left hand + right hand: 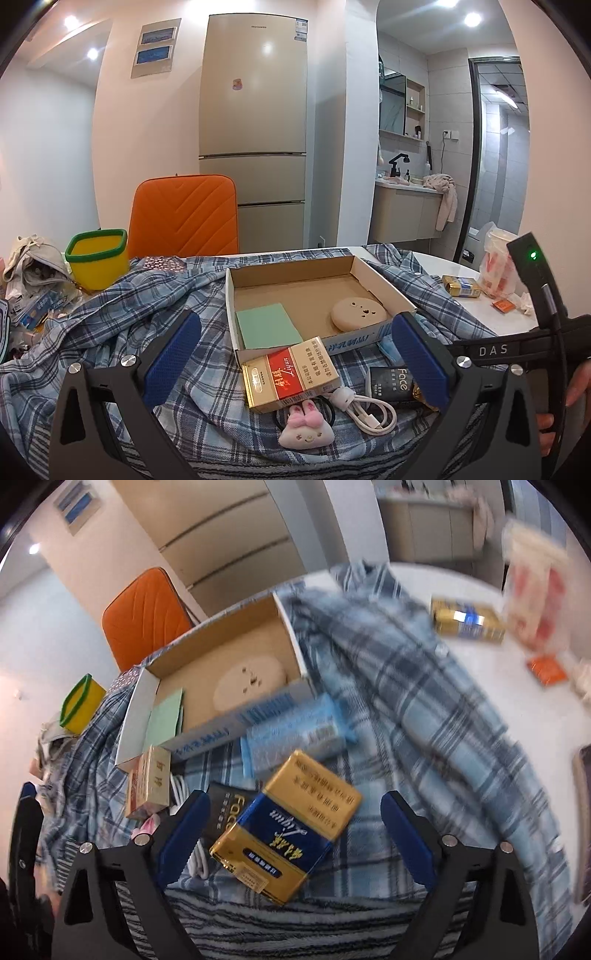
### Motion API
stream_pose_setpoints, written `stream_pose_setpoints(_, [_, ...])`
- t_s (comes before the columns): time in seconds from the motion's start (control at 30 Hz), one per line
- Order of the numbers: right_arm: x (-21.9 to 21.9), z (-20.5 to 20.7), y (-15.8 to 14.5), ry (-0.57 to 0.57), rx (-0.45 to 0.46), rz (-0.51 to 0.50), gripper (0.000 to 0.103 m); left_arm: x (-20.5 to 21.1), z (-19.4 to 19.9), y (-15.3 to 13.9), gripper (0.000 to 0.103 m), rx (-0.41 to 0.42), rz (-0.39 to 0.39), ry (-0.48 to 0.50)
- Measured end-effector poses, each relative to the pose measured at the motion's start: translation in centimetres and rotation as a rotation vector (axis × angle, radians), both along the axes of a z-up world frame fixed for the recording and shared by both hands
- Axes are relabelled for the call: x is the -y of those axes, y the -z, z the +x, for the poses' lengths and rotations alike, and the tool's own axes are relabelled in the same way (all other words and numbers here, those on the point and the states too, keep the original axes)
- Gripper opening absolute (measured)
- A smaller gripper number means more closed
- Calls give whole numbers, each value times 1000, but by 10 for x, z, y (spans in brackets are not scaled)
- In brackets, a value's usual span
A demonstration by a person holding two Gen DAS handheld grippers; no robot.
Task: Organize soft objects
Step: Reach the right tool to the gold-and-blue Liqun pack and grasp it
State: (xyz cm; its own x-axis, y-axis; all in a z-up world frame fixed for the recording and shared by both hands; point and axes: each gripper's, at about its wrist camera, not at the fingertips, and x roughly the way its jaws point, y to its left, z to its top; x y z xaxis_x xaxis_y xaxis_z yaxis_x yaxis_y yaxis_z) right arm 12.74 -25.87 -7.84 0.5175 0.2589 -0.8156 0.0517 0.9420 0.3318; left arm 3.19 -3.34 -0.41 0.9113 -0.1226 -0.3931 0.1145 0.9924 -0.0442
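- Left wrist view: my left gripper (295, 358) sits with its jaws wide, nothing pinched. The landmark is the cardboard box (384, 284), which rests on a blue plaid cloth (110, 325).
- Inside the box: a green pad (267, 325) in the near left corner and a round beige cushion thing (358, 314) on the right side.
- Leaning on the box's near wall is a red and gold pack (290, 374). Nearer to me than that lies a little pink bunny plush (306, 428), next to a white cable (365, 410) and a black Face packet (391, 386).
- Far left of the box is a yellow bin with a green rim (98, 258). My right hand (569, 406) shows at the edge.
- Right wrist view (blurry): my right gripper (291, 830) is spread wide too, with a blue and gold pack (288, 827) between the pads, which don't press on it. It's just in front of the box (221, 657), near a light blue tissue pack (295, 727).
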Motion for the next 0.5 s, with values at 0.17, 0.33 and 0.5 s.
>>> stream_pose_setpoints(0.17, [0,4,11,6,-45,17,95,-1,2,1,103,-9,-3,-4])
stream_pose_setpoints(0.33, [0,7,15,3,-57,29,91,-4,6,3,103,-26,-10,-13])
stream_pose_setpoints(0.5, [-5,8,11,-5,-20,-17,81,-8,8,4,103,-44,-26,-21])
